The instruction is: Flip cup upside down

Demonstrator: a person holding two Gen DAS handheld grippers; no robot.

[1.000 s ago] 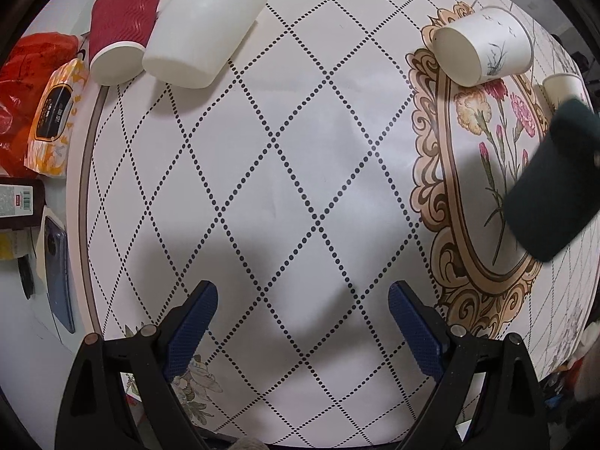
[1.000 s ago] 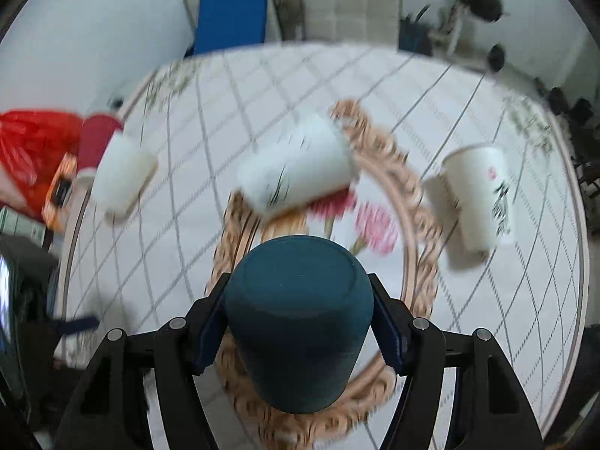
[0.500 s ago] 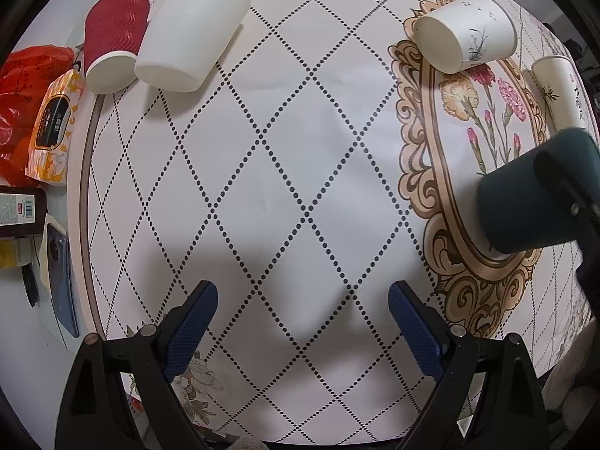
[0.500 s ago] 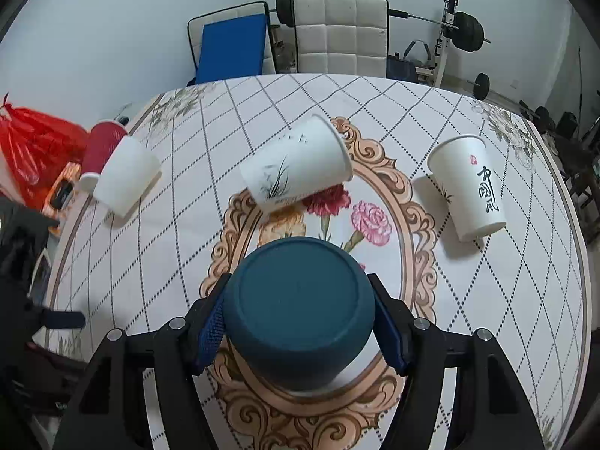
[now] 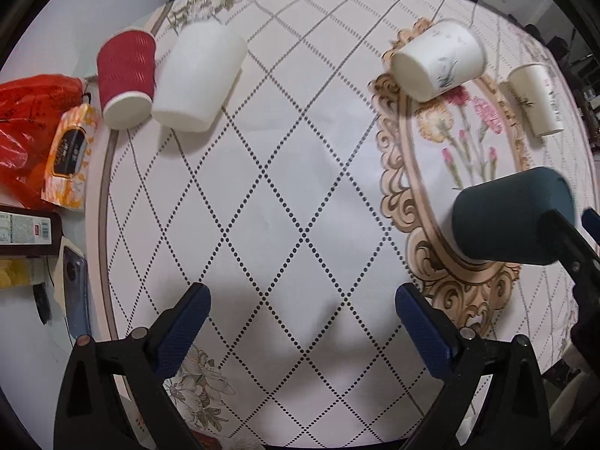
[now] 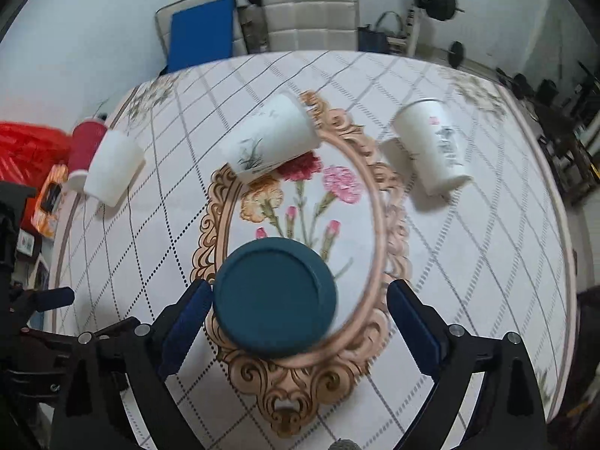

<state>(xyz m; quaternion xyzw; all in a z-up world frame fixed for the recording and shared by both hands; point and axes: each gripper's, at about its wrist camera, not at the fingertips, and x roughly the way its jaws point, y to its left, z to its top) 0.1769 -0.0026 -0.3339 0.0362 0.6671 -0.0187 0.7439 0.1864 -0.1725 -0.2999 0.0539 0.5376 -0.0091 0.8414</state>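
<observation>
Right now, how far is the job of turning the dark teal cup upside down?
Done, it seems: the teal cup stands base up, mouth down, on the table. In hand: nothing. The right gripper is open around the cup, its right finger clearly apart from it, and the left gripper is open and empty. Left: only to draw the right gripper away.

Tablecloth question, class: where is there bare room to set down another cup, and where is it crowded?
The widest bare patch is the diamond-print cloth between the plain white cup and the floral medallion. It is crowded at the left edge around the red cup, and on the medallion near the teal cup.
</observation>
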